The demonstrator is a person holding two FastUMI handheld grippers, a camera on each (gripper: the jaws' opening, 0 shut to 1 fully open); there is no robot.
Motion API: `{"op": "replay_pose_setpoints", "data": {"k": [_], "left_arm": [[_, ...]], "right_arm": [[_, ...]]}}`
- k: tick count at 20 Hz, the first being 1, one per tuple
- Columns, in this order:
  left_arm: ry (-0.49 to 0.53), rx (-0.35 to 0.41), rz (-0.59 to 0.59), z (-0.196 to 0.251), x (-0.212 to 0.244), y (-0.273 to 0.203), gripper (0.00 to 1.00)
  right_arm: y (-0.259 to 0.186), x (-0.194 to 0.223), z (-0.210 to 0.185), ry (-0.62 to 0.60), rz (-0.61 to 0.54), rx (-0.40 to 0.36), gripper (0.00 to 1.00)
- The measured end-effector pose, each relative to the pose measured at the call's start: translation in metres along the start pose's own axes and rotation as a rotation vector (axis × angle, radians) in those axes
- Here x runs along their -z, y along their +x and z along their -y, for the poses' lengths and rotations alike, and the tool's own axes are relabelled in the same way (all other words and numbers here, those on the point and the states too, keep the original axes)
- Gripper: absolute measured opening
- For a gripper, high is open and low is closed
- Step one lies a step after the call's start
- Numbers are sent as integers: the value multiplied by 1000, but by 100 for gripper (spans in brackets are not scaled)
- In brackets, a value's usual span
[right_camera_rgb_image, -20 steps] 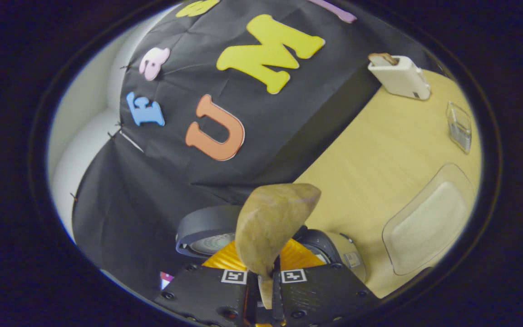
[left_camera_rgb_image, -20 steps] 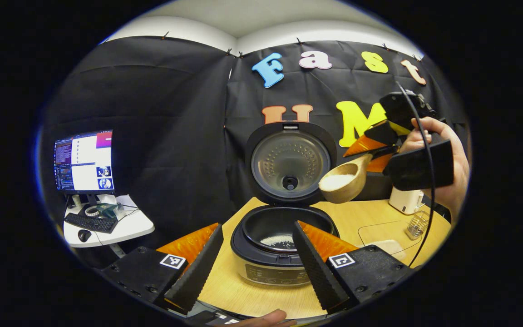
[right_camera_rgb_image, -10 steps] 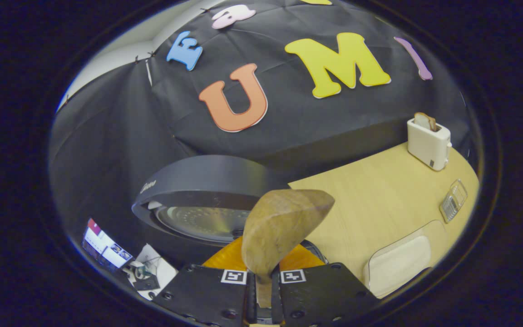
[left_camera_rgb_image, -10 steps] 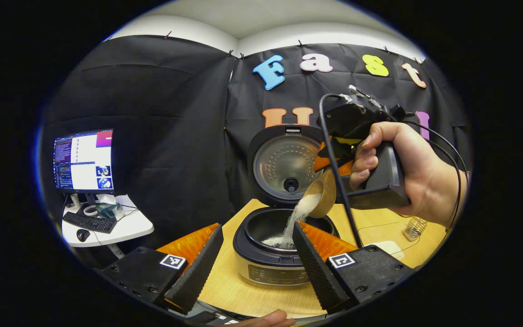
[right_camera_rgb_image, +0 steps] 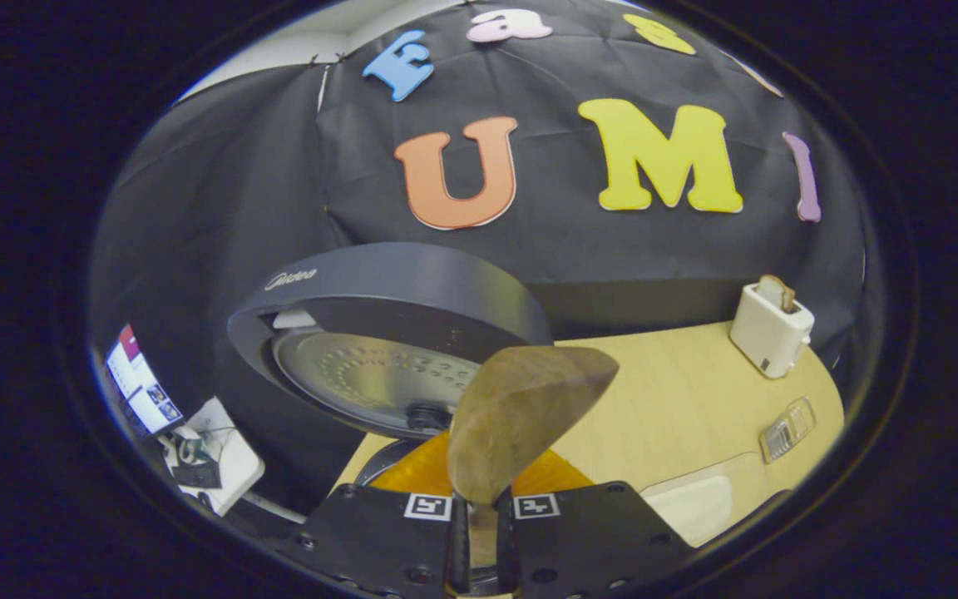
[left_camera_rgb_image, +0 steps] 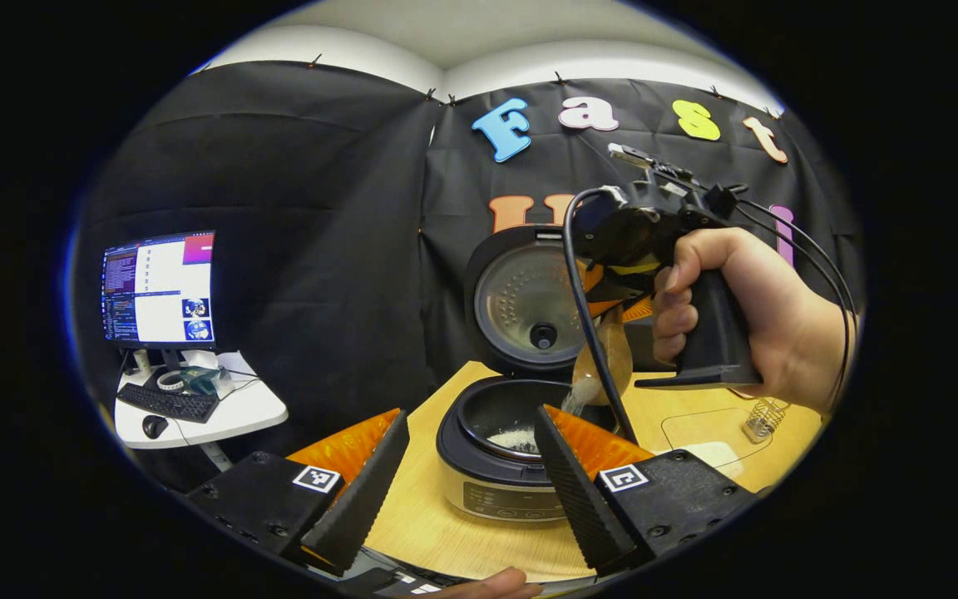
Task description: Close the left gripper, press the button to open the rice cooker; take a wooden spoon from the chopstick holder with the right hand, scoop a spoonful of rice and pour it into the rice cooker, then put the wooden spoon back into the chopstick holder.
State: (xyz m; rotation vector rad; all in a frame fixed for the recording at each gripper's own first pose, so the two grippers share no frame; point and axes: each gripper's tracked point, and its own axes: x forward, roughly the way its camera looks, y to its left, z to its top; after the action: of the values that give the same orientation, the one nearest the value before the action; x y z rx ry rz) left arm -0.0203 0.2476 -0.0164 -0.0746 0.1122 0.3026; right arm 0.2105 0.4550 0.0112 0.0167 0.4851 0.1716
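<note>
The rice cooker (left_camera_rgb_image: 502, 491) stands open on the wooden table, lid (left_camera_rgb_image: 529, 304) raised, with white rice lying in its pot (left_camera_rgb_image: 512, 434). My left gripper (left_camera_rgb_image: 471, 416) is open in front of it, one finger on each side of the pot. A hand holds my right gripper (left_camera_rgb_image: 616, 279) above the pot's right rim, shut on the wooden spoon (left_camera_rgb_image: 605, 363). The spoon is tipped down and a thin stream of rice (left_camera_rgb_image: 582, 393) falls into the pot. In the right gripper view the spoon's bowl (right_camera_rgb_image: 520, 416) shows its back, and its handle sits between the fingers of my right gripper (right_camera_rgb_image: 483, 532).
A wire chopstick holder (left_camera_rgb_image: 762, 416) and a clear rice tray (left_camera_rgb_image: 708, 428) sit on the table at the right. A white toaster (right_camera_rgb_image: 770, 329) stands by the back wall. A monitor (left_camera_rgb_image: 159, 287) and keyboard rest on a small white side table (left_camera_rgb_image: 229, 412) at the left.
The right gripper carried the full, level spoon leftwards over the pot and tipped it. Rice poured out, and the stream is thinner now than half a second ago. The left gripper stayed put.
</note>
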Motion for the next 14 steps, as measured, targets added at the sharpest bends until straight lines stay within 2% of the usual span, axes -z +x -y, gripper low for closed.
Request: {"op": "replay_pose_setpoints", "data": {"k": [3, 5, 10, 12, 14], "left_arm": [[29, -35, 16, -6, -5, -5, 97], [20, -30, 17, -3, -6, -5, 97], [54, -85, 13, -12, -6, -9, 97], [59, -87, 11, -11, -6, -9, 97], [68, -97, 0, -12, -3, -8, 97]], "right_arm": [[0, 3, 2, -103, -11, 38, 12], [1, 1, 1, -203, 5, 61, 12], [-13, -5, -17, -506, 106, 108, 13], [-18, 1, -29, -594, 133, 95, 13], [-28, -3, -33, -629, 172, 107, 13]]}}
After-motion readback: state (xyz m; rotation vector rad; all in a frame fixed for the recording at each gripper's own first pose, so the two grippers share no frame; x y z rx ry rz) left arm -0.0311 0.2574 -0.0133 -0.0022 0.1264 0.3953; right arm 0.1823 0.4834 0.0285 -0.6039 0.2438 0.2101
